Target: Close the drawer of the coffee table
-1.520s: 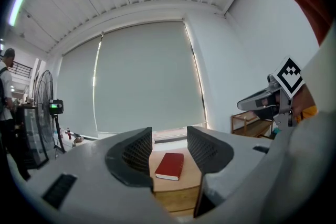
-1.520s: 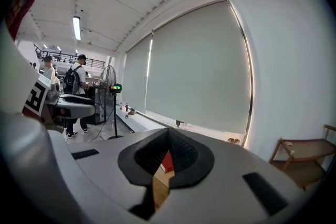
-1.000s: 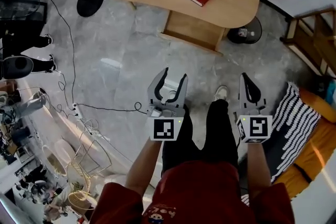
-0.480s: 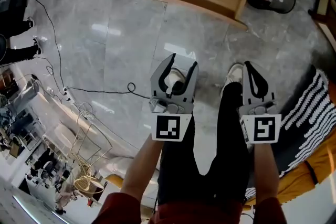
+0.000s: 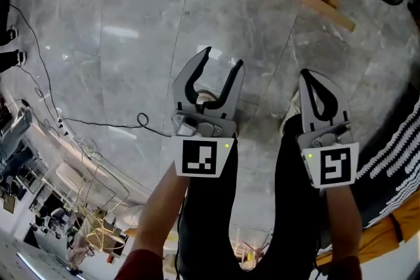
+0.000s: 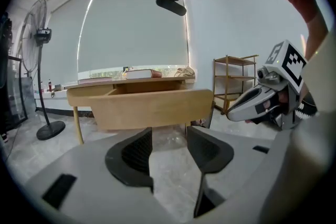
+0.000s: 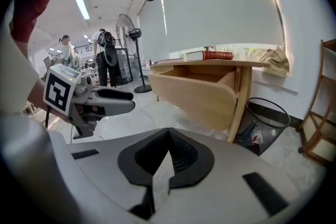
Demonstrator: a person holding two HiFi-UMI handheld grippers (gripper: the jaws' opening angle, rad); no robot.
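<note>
Drawer (image 6: 152,108) stands pulled well out from under the top of the coffee table (image 6: 92,82), its plain wooden front panel facing the person. In the head view it lies at the top edge, well apart from both grippers, with bare marble floor (image 5: 151,42) between.

Left gripper (image 5: 224,57): jaws wide apart, nothing between them. Right gripper (image 5: 306,78): jaws closed tip to tip, holding nothing.

Both grippers are held low, side by side, and aimed at the front panel. This probably sets up a push, which needs no grip. The closed right jaws form a single blunt tip suited to pressing the panel. Closing has not begun.
</note>
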